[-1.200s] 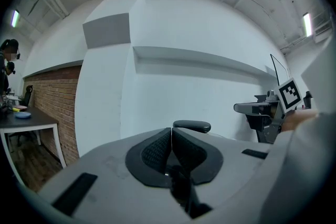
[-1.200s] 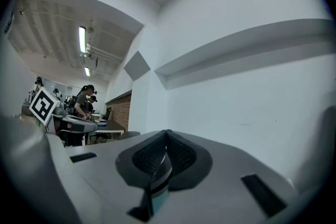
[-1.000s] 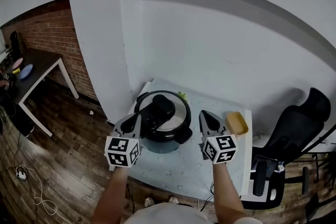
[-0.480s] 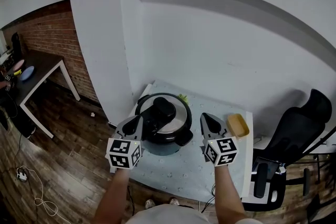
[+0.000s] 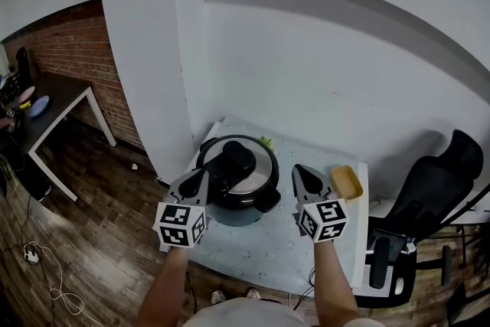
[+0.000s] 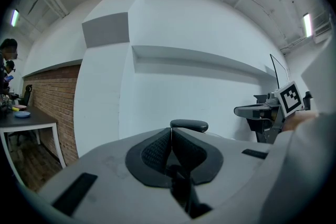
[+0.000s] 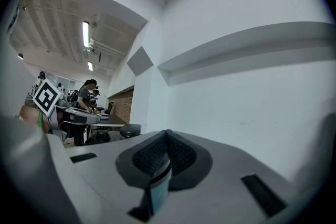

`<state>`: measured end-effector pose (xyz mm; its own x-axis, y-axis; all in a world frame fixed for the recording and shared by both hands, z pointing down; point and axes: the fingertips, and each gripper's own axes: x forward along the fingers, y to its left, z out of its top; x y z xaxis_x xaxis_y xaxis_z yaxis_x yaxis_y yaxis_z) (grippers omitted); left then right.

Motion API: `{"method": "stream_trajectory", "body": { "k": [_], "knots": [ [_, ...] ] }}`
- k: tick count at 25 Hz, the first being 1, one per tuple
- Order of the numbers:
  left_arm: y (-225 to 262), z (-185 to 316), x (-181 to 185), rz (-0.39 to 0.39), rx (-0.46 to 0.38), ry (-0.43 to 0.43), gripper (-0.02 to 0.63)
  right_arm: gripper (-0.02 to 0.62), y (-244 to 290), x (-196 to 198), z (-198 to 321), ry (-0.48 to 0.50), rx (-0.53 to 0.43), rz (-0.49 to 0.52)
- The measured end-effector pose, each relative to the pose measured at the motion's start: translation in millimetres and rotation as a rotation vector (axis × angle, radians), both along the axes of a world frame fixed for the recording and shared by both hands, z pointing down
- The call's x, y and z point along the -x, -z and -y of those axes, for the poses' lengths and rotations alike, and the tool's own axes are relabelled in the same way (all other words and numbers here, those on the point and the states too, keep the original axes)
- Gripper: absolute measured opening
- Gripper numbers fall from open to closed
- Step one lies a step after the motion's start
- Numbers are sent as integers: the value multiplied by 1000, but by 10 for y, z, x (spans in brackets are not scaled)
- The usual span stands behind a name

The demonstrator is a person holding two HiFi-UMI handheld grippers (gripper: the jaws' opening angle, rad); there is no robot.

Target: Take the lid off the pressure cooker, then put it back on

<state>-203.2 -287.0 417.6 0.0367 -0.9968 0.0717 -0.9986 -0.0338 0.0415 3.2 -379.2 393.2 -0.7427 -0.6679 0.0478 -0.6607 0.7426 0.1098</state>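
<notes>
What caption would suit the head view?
Lidded cooker on a table, flanked by left gripper and right gripper, both shut.

Both handheld units look like twins: the left gripper (image 5: 200, 174) and right gripper (image 5: 299, 170) have light grey tapered shells with small dark rectangular slots, plus a white cube (image 5: 180, 224) with black square markers at the back. The pads (image 6: 155, 152) are dark and finely mesh-textured. The person's wearing a light top (image 5: 245, 315).
</notes>
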Motion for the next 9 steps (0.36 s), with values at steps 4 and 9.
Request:
{"method": "stream_trajectory", "body": {
  "k": [4,9],
  "knots": [
    [8,-8,0,1,-2,-1,15,2,12,25,-21,10,-5,-12],
    [13,-21,-4,2,-2,0,15,2,18,20,-45,15,-3,-6]
  ]
}}
